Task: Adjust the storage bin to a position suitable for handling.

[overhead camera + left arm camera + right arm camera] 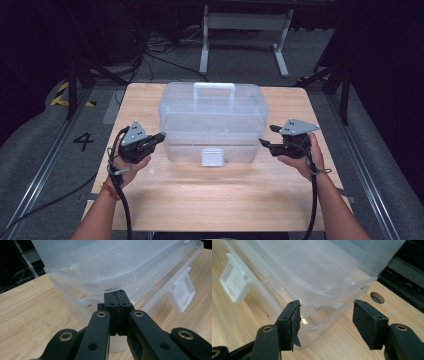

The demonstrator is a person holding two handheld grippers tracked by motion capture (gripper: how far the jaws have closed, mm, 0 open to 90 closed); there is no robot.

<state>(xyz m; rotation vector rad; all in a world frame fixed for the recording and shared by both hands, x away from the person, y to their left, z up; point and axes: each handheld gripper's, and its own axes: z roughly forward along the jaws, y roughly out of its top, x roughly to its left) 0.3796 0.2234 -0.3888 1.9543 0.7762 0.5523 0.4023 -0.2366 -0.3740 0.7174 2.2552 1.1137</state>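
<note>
A clear plastic box (pixel 212 120) with a white top handle (pixel 214 87) and a white front latch (pixel 212 156) stands on the wooden table (pixel 210 195). My left gripper (pixel 161 136) is at the box's left end. Its jaws are shut pad to pad, and their tips (pixel 117 293) touch the underside of the lid's rim (pixel 82 286). At the box's right end my right gripper (pixel 267 136) stands open. In the right gripper view the right gripper (pixel 325 315) spans the box's near corner (pixel 322 307) without touching it. The latch (pixel 183 293) (pixel 234 286) hangs down.
The box sits at the middle back of the table, with bare wood in front of it and at both sides. A round hole (pixel 377 297) pierces the tabletop by the box. Beyond the far edge, a white frame (pixel 245 35) and cables lie on the grey floor.
</note>
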